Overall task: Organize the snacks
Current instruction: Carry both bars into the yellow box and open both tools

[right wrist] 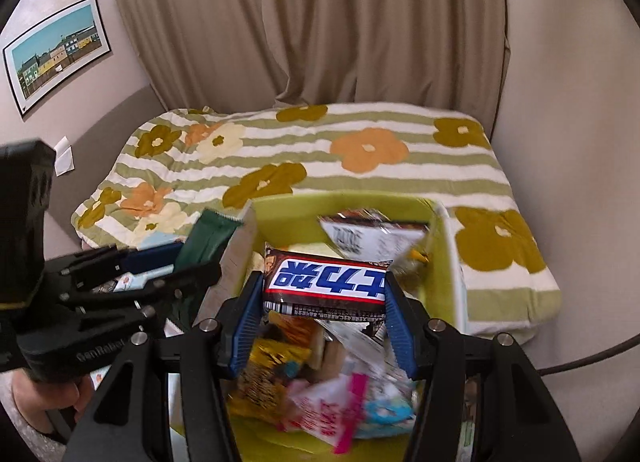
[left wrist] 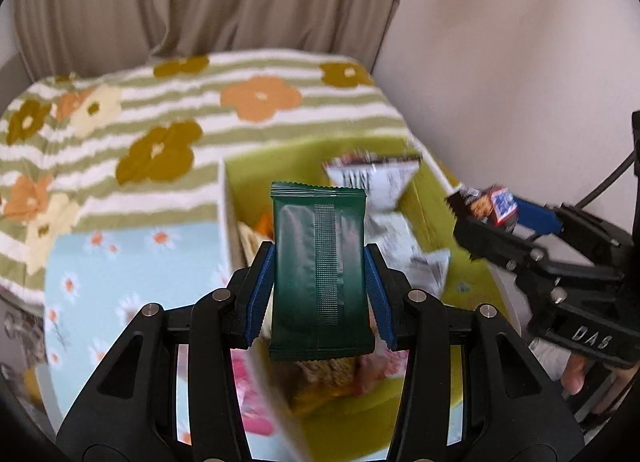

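we hold our left gripper [left wrist: 319,282] level over the green bin's [left wrist: 424,206] left wall, fingers clamped on an upright dark green packet [left wrist: 318,274]. our right gripper [right wrist: 325,310] hangs above the bin, fingers clamped on a chocolate bar [right wrist: 326,282] held crosswise.

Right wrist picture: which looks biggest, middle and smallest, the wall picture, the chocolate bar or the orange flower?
1. Chocolate bar, held in the right tool; it is closest to the camera, which inflates it.
2. Wall picture.
3. Orange flower.
The last two look close, so their order is unsure.
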`<state>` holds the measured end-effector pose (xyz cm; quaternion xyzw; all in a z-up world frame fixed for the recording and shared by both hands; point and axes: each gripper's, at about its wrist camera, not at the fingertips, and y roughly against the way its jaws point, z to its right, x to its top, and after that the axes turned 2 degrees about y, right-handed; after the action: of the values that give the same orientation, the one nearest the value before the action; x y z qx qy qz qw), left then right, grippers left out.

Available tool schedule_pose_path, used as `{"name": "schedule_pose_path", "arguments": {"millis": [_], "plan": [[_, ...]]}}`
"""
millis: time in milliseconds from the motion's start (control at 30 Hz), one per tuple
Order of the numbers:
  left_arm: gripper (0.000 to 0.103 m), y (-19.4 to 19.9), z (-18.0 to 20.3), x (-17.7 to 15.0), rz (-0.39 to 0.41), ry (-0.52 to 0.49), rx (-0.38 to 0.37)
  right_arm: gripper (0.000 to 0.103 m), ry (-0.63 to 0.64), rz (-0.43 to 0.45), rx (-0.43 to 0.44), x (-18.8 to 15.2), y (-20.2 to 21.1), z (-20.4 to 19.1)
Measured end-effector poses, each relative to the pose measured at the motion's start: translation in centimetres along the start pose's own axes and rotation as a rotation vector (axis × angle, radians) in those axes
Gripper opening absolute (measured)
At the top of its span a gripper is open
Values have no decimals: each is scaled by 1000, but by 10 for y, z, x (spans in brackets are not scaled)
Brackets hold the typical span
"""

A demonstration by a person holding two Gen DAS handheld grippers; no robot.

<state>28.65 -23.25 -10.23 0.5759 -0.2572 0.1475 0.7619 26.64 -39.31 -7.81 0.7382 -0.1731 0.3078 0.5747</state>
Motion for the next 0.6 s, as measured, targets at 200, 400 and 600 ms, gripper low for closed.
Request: {"name": "schedule_pose_path", "arguments": {"millis": [200,400,600], "plan": [[74,-24,13,-27,-107,3,-9,52,-57,-23,29,-20,-1,21],[103,-33,11,-43,-157,19,13,52,-90,-52,43,-35,-2,33],[103,-18,2,-49,-122,35,43,52,-85,-92,51,-45,-11,35]]}}
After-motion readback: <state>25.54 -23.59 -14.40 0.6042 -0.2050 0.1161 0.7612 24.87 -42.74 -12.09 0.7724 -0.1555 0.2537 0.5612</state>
